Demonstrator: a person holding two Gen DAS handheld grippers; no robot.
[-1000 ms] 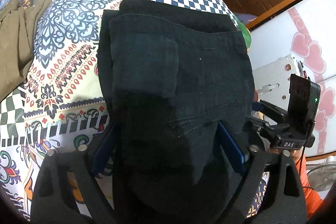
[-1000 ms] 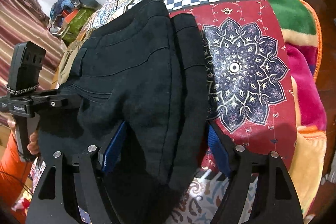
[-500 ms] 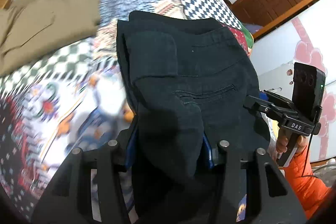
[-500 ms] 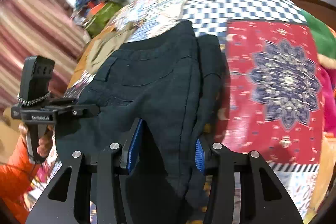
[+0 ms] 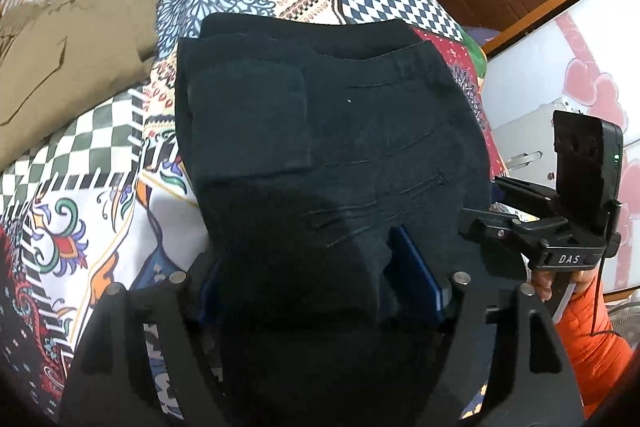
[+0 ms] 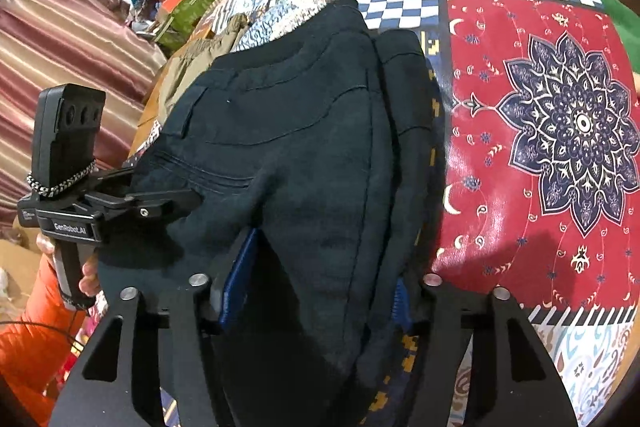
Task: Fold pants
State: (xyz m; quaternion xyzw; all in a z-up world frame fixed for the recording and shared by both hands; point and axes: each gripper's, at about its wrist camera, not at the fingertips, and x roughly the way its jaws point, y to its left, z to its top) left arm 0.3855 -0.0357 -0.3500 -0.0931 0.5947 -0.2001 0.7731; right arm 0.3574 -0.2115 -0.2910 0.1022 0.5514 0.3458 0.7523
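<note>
Reference landmark: the black pants (image 5: 332, 155), lying folded into a compact stack on the patterned bedspread (image 5: 92, 163).

Left of the pants, well apart, a khaki garment (image 5: 68, 51) lies flat on the same bedspread. It takes no part in the current step.

At the near left corner of the pants, the left gripper (image 5: 316, 287) straddles the stack edge. A second ago its jaws stood wide; half a second ago they pinched the cloth; now they are opening again. Fabric is still bunched between the blue pads (image 5: 416, 275), and the right pad shows a gap beside the cloth, so the grip reads as released rather than clamped.

At the near right corner of the pants, the right gripper (image 6: 316, 291) is in the same condition: jaws opening after the pinch, dark fabric between the pads, the left pad tilted clear of the cloth.

Right of the pants lies the red medallion panel (image 6: 560, 131) of the bedspread.

Compared with the earlier frames, the stack has shifted slightly across the bedspread and now sits squarer. Judgement: the fold is essentially complete; what remains is to draw both grippers back without dragging the top layer.
</note>
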